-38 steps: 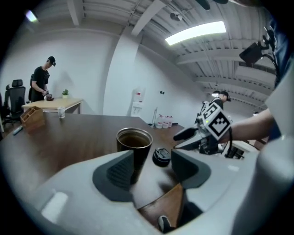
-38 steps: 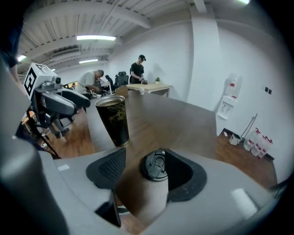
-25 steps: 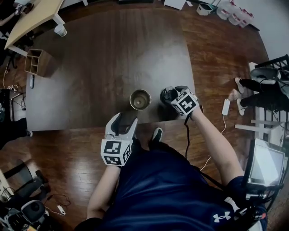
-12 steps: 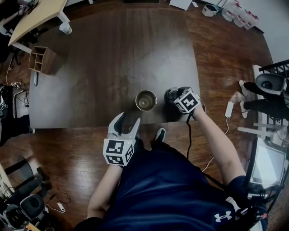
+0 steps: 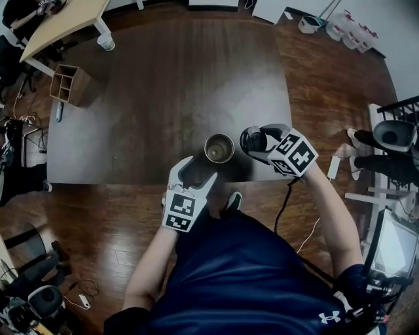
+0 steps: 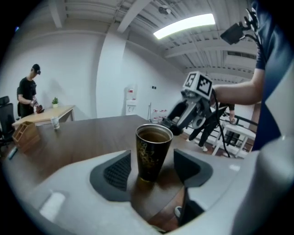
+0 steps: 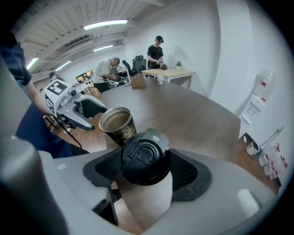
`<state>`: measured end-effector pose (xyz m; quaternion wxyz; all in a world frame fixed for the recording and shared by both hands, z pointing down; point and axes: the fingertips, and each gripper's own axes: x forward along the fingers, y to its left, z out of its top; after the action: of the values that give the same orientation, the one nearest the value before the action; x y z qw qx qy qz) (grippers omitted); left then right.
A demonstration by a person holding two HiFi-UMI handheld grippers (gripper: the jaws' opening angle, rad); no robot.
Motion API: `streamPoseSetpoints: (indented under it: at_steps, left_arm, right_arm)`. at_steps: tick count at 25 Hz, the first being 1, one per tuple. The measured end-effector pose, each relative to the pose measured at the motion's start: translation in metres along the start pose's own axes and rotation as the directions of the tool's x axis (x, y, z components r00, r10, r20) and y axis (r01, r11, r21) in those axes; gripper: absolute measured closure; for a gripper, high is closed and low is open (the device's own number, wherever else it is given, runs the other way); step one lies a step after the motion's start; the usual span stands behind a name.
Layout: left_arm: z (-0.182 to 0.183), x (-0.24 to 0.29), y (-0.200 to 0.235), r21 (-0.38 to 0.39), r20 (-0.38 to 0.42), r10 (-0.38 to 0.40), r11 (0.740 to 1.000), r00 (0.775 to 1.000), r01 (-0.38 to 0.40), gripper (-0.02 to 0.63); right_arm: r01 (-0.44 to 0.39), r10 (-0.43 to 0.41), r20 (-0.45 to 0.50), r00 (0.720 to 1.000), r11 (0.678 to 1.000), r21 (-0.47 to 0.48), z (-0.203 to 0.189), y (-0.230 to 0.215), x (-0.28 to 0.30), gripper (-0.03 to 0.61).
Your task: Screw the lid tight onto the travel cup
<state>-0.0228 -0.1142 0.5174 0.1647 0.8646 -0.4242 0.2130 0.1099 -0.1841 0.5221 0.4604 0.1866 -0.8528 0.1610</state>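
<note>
The open steel travel cup (image 5: 219,148) stands upright near the front edge of the dark table (image 5: 163,78). My left gripper (image 5: 198,171) sits just in front of the cup. Its jaws are opening, and the cup (image 6: 153,151) rises between the two pads (image 6: 118,170) without touching them. To the cup's right, my right gripper (image 5: 256,139) is shut on the black flip-top lid (image 7: 146,156), which its pads clamp from both sides. From that gripper's view the cup (image 7: 115,125) stands just beyond the lid, with the left gripper (image 7: 76,110) behind it.
A wooden compartment box (image 5: 69,85) stands at the table's far left, with a white paper cup (image 5: 105,43) and a light wooden table (image 5: 65,19) beyond it. An office chair (image 5: 396,134) and cables are at the right. People work at a far desk (image 7: 167,72).
My left gripper has moved forward to the cup, so the cup now stands between its jaws. The right gripper keeps the lid beside the cup.
</note>
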Motion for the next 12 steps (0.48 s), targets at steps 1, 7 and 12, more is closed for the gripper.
streamPoseSetpoints:
  at_steps: [1, 7, 12]
  left_arm:
    - [0.000, 0.003, 0.003, 0.016, 0.000, -0.006, 1.000, 1.000, 0.006, 0.318]
    - [0.005, 0.020, 0.005, 0.048, -0.001, -0.067, 0.997, 0.998, 0.067, 0.291]
    - [0.007, 0.031, 0.002, 0.059, 0.004, -0.087, 0.994, 0.996, 0.086, 0.275]
  right_arm:
    - [-0.013, 0.013, 0.010, 1.000, 0.999, -0.048, 0.016, 0.007, -0.009, 0.245]
    - [-0.041, 0.051, 0.031, 0.998, 0.962, -0.271, 0.090, 0.047, -0.040, 0.245]
    - [-0.104, 0.101, -0.025, 0.995, 0.934, -0.343, 0.104, 0.070, -0.023, 0.245]
